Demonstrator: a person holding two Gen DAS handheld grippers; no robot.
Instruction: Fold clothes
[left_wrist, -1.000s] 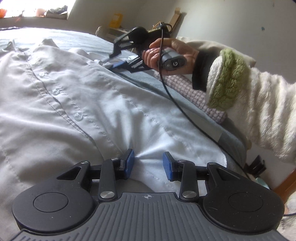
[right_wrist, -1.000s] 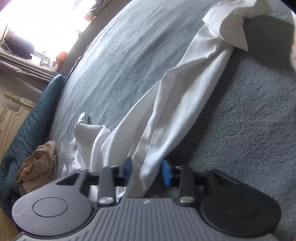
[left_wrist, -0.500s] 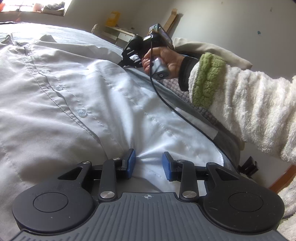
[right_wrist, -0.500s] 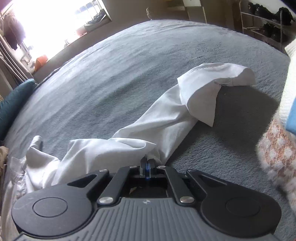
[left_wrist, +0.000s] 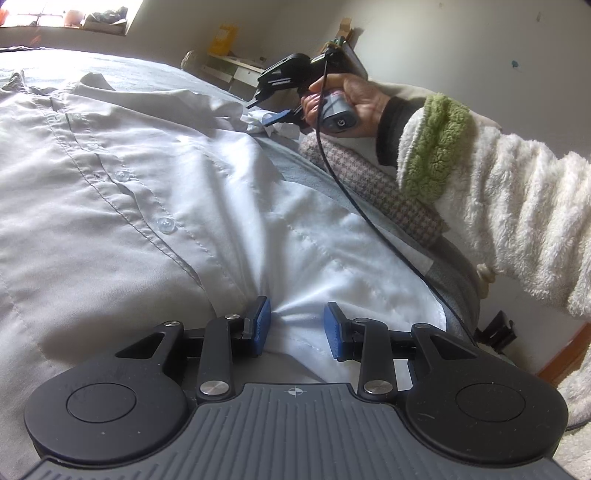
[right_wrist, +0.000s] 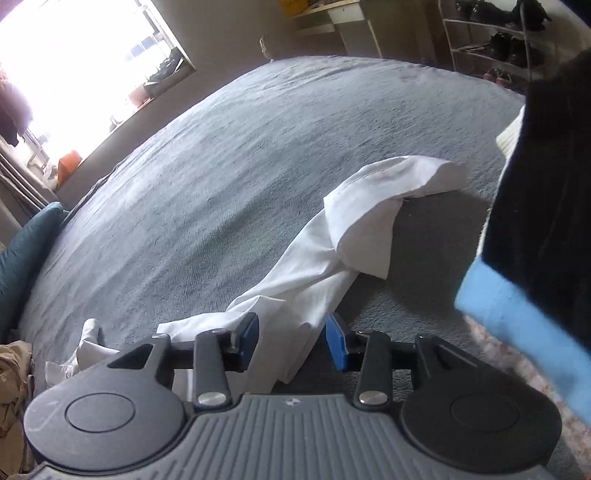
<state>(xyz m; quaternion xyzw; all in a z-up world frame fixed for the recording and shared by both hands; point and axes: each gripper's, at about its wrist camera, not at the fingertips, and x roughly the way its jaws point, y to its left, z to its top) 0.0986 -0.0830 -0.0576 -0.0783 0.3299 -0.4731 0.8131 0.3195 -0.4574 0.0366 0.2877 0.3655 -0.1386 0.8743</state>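
Observation:
A white button-up shirt (left_wrist: 155, 206) lies spread on the grey bed. My left gripper (left_wrist: 297, 325) rests on its near hem, open, with puckered cloth between its blue pads (left_wrist: 263, 321). The shirt's sleeve (right_wrist: 314, 258) stretches out over the blanket to a folded-over cuff (right_wrist: 391, 184). My right gripper (right_wrist: 291, 338) stands over the near part of the sleeve with its jaws opening. The cloth lies loose between the pads, which do not press on it. In the left wrist view, the right gripper (left_wrist: 273, 110) is held in a hand at the shirt's far side.
The grey blanket (right_wrist: 258, 155) covers the bed. A teal pillow (right_wrist: 22, 254) and a tan garment (right_wrist: 11, 373) lie at the left edge. A fuzzy white sleeve with a green cuff (left_wrist: 436, 158) and a black cable (left_wrist: 354, 199) cross the right. Something dark with a blue band (right_wrist: 535, 258) is close on the right.
The right gripper closed on the sleeve, then came apart again and rose, tipping its view up over the bed. The sleeve dropped loose between the pads. The left gripper stayed put.

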